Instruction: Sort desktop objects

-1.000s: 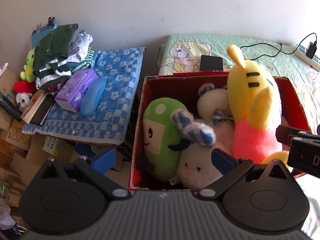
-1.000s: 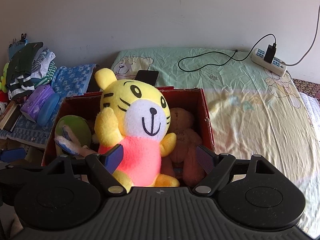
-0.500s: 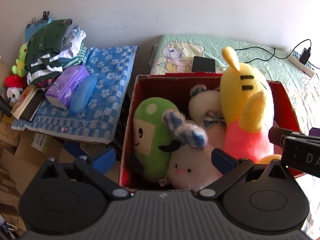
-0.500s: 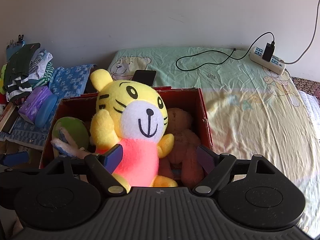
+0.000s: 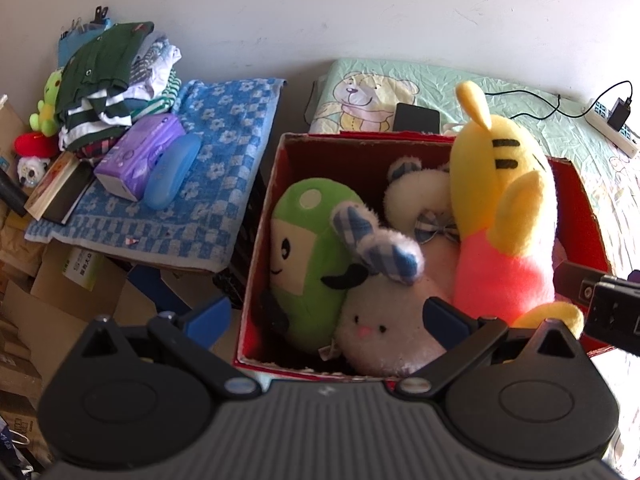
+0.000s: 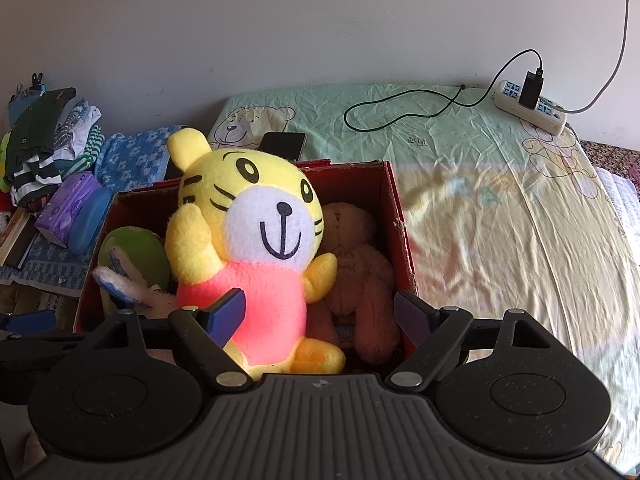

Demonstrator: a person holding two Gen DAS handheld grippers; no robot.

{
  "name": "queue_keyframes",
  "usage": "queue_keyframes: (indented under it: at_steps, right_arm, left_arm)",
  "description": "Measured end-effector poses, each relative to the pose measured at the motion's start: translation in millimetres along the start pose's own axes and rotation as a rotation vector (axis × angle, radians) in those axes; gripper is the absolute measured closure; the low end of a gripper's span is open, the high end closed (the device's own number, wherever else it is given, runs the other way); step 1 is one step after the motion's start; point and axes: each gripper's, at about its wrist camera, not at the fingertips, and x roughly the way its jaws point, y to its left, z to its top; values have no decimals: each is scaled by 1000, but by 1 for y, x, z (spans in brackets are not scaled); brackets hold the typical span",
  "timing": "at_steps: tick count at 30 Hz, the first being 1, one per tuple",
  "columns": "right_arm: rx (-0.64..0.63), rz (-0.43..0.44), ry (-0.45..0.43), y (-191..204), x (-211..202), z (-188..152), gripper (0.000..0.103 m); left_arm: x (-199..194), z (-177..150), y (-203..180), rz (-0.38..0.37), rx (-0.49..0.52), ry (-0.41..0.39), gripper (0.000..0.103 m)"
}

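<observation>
While the yellow tiger plush sits upright in the red box, both the right gripper and left gripper hang spread apart, empty. Any pick should pinch its pink torso; the brown bear and green plush crowd it.

A white power strip lies on the bed sheet near the wall, a black charger plugged into it. The charger's black cable loops across the sheet left of the strip. Cardboard boxes crowd the floor, far left of the strip.
</observation>
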Motion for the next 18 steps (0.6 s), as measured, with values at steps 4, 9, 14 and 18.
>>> queue_keyframes:
  at_steps: [4,9,14,18]
  right_arm:
    - [-3,7,-2,1,-2,-1,19]
    - [-12,10,-6,4,-3,-1,19]
    - [-32,12,-21,10,-7,3,19]
    - [-35,10,-31,13,-7,7,19]
  left_arm:
    - [0,-1,-1,14,8,1,1]
    - [-1,-1,-2,29,17,-3,1]
    - [-4,4,-2,41,27,-24,1]
    - [-6,9,0,49,31,-41,1]
